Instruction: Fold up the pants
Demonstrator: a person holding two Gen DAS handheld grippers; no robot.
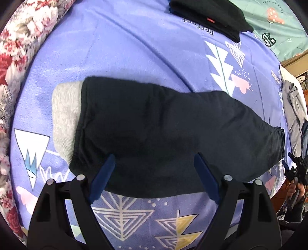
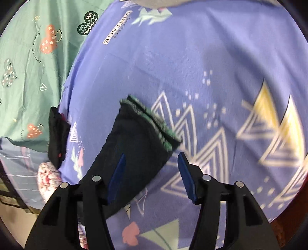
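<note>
A bedroom in a home: the work surface is a bed spread with a soft lavender sheet printed with white and yellow triangles [image 1: 134, 48], beside a mint-green sheet with heart prints [image 2: 28, 67], a red-and-white floral quilt [image 1: 21, 38], and a folded black garment [image 1: 209, 17].

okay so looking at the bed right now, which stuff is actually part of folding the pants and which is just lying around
Part of the job:
- dark pants, lying on the purple sheet
- left gripper, open over them
- right gripper, open near the cuff

Just lying about:
- folded black garment
- grey clothing at the edge
- green sheet
- floral blanket
</note>
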